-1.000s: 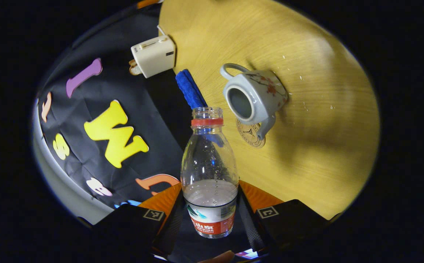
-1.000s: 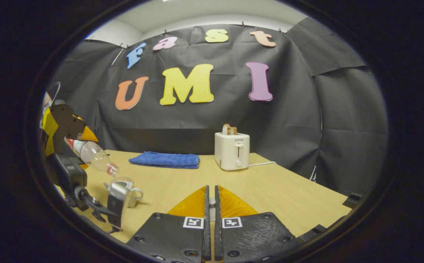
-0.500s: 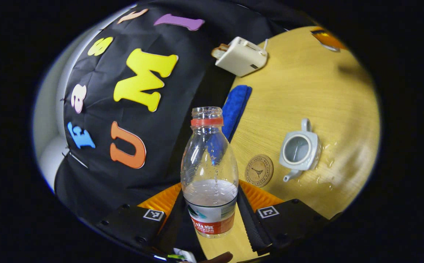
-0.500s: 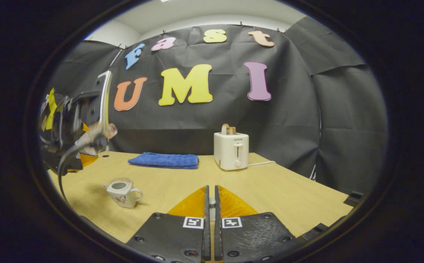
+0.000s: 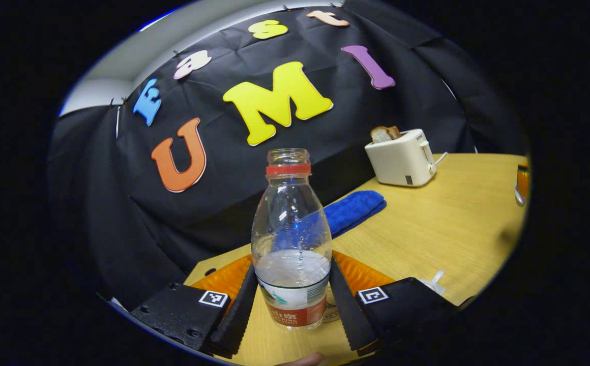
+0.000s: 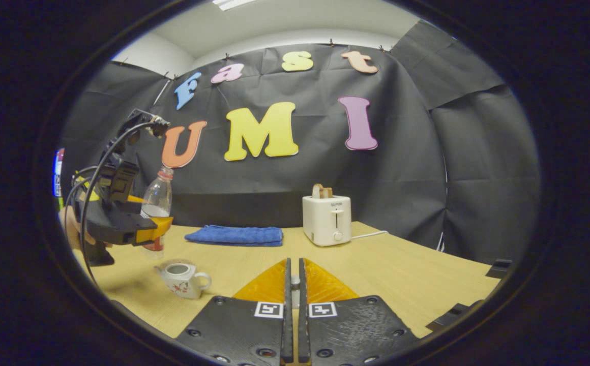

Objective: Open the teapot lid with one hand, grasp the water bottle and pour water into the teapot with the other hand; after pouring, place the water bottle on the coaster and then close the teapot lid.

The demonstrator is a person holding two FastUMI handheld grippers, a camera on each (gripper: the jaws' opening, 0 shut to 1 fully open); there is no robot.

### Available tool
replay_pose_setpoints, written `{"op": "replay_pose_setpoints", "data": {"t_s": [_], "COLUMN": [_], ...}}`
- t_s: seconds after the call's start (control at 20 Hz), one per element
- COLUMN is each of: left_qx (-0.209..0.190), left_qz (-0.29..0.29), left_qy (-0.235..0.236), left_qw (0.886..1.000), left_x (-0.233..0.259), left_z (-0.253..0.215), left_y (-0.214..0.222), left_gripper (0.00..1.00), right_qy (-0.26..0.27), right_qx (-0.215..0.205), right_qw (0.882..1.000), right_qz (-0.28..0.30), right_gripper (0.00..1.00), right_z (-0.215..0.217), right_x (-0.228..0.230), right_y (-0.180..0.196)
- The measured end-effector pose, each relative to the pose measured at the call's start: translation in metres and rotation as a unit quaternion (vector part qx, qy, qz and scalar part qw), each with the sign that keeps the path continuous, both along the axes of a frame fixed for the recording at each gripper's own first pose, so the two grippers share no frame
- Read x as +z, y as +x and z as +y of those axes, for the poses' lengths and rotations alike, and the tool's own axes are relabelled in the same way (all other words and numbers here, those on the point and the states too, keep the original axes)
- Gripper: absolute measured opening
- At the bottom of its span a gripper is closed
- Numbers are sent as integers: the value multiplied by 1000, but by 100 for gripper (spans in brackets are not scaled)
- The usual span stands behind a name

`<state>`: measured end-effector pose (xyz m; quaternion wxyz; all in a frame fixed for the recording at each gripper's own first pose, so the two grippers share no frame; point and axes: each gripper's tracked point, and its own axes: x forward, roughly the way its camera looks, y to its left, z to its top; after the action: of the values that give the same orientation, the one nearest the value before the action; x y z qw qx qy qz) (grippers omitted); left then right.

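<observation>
Your left gripper (image 5: 291, 300) has both fingers (image 5: 238, 312) pressed on the lower body of the water bottle (image 5: 291, 239), which stands upright and uncapped, about a third full of water. In the right gripper view the bottle (image 6: 156, 203) hangs over the left part of the wooden surface (image 6: 402, 269), behind the teapot (image 6: 183, 278). The teapot sits near the surface's front left edge with its lid off; you cannot tell what is in it. Your right gripper (image 6: 293, 315) has its fingers nearly together, a small pale thing pinched between them; you cannot tell what it is. Ahead of it the surface lies open up to the blue towel (image 6: 235, 236) and the toaster (image 6: 327, 219) along the back edge, bread showing in its slot.
</observation>
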<state>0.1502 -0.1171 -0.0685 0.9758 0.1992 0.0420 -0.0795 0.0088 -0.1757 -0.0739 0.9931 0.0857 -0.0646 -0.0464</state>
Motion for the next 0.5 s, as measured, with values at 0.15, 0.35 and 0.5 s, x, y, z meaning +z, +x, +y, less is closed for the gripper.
{"op": "replay_pose_setpoints", "data": {"t_s": [0.15, 0.35, 0.5], "left_qx": [5, -6, -11], "left_qz": [1, -11, -7], "left_qy": [-73, -125, -144], "left_qw": [997, 992, 990], "left_x": [-11, -12, -16], "left_z": [0, -5, -1], "left_y": [16, 27, 31], "left_gripper": [78, 79, 79], "right_qy": [4, 7, 11], "right_qx": [17, 22, 16], "right_qw": [1000, 1000, 1000], "right_qz": [-5, -5, 5], "right_gripper": [4, 4, 3], "right_z": [11, 14, 10], "right_x": [2, -1, -9], "right_y": [-2, 1, 6]}}
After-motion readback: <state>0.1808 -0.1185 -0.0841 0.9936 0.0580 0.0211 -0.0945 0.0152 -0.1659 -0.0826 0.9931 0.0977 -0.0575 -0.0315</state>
